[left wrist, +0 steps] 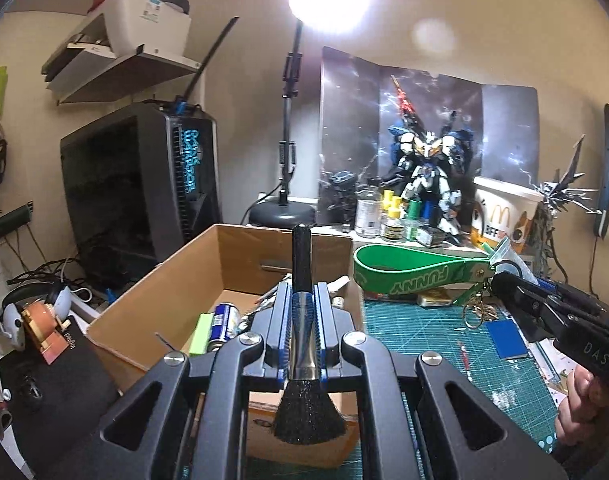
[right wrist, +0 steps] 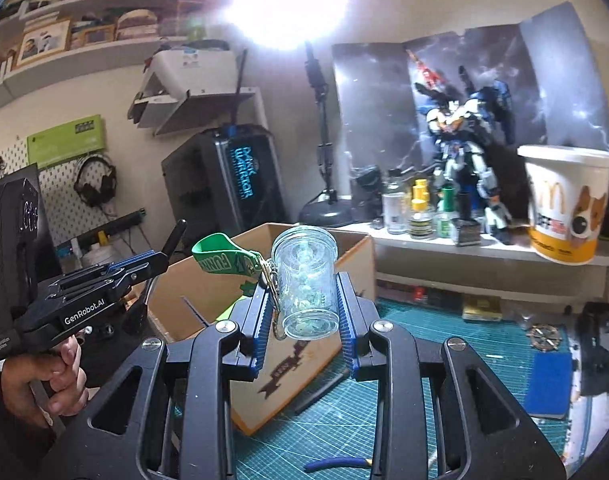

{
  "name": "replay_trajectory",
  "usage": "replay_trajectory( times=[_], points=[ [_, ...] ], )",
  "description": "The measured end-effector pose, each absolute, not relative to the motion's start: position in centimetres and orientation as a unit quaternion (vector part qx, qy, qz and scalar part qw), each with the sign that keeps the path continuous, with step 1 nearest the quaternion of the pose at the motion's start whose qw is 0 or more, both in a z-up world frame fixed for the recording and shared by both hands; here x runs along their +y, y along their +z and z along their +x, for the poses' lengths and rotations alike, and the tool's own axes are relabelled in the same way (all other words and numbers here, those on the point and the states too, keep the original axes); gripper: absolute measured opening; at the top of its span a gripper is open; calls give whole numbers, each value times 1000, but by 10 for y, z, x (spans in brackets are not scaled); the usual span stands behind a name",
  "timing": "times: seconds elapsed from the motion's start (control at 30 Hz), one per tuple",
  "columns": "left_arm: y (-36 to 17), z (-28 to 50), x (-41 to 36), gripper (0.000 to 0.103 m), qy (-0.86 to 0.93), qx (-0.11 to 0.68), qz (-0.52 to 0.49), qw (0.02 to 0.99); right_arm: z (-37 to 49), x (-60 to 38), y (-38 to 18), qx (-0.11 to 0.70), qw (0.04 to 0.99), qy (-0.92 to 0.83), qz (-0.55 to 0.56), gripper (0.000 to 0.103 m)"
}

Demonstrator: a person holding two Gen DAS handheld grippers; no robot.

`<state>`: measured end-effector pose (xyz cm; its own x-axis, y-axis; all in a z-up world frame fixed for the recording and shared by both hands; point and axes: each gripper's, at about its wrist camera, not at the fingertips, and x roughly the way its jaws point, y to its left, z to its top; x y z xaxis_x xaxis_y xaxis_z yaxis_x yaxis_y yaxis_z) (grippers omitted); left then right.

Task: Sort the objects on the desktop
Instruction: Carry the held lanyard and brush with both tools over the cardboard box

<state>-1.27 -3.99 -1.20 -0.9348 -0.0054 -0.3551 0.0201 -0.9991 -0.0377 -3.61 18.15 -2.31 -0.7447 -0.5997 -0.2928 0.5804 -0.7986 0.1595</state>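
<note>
My left gripper is shut on a black brush. Its handle points forward and its bristles fan out toward the camera. It hovers over an open cardboard box holding a blue can and other small items. My right gripper is shut on a clear plastic jar of pale beads, with a green "FUNNY" strap hanging off its key ring. It sits near the box's right corner. In the left wrist view the strap juts from the right gripper. The right wrist view has the left gripper at left.
A green cutting mat covers the desk, with a blue pad and small bits on it. Behind stand paint bottles, a robot model, a paper bucket, a lamp base and a PC tower. Headphones lie at left.
</note>
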Motion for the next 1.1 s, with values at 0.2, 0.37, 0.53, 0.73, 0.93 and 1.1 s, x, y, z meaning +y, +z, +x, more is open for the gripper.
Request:
replay_trajectory(
  times=[0.2, 0.37, 0.53, 0.73, 0.93, 1.1],
  points=[
    [-13, -8, -55, 11, -983, 27, 181, 28, -37, 163, -24, -22, 339, -925, 167, 28],
    [-14, -3, -66, 11, -982, 29, 182, 45, -39, 149, -25, -18, 357, -919, 166, 28],
    [-14, 3, -77, 11, -981, 33, 181, 65, -39, 137, -25, -14, 373, -913, 165, 28],
    [-14, 10, -89, 11, -979, 36, 180, 85, -38, 120, -25, -6, 395, -904, 163, 28],
    [-14, 15, -100, 11, -977, 39, 181, 101, -37, 103, -26, 1, 416, -894, 164, 28],
    [-14, 18, -107, 11, -976, 42, 181, 111, -36, 94, -27, 5, 426, -889, 165, 28]
  ],
)
